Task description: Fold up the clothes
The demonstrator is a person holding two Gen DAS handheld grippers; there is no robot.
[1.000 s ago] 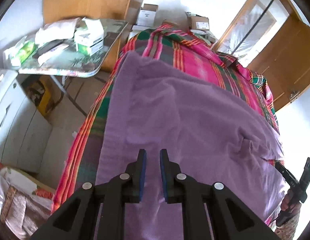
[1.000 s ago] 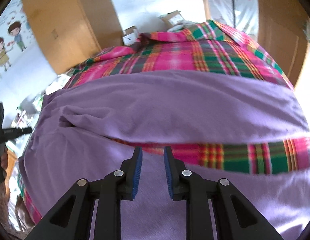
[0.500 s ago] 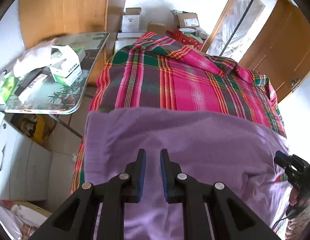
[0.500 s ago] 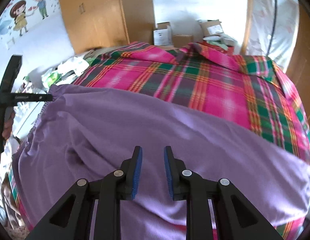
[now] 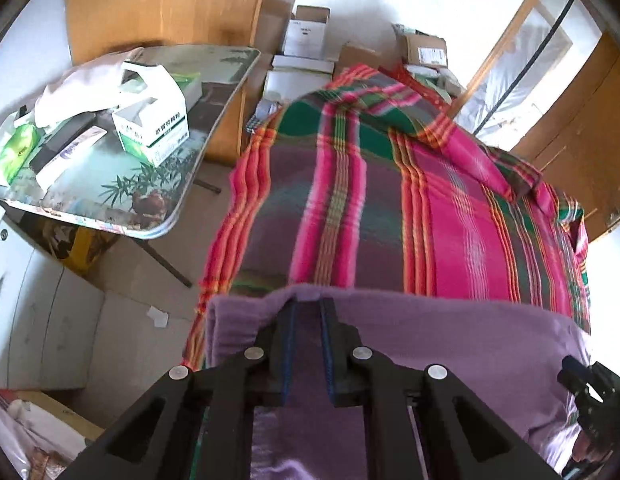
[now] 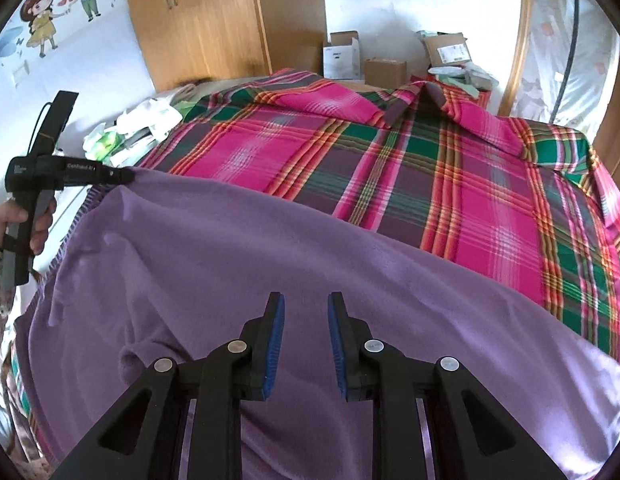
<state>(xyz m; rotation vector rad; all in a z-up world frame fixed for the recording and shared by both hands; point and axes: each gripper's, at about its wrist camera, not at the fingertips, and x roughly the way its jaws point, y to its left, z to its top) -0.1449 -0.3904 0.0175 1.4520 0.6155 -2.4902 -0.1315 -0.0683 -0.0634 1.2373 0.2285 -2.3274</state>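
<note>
The purple garment [image 6: 270,264] lies spread over the near part of the plaid bed [image 6: 429,168]. The left claw [image 5: 308,304] pinches the garment's far edge. The right claw [image 6: 306,312] hovers above the garment, parted and empty.

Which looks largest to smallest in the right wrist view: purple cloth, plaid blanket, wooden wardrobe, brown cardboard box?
1. purple cloth, though nearness inflates it
2. plaid blanket, nearly alike
3. wooden wardrobe
4. brown cardboard box
</note>
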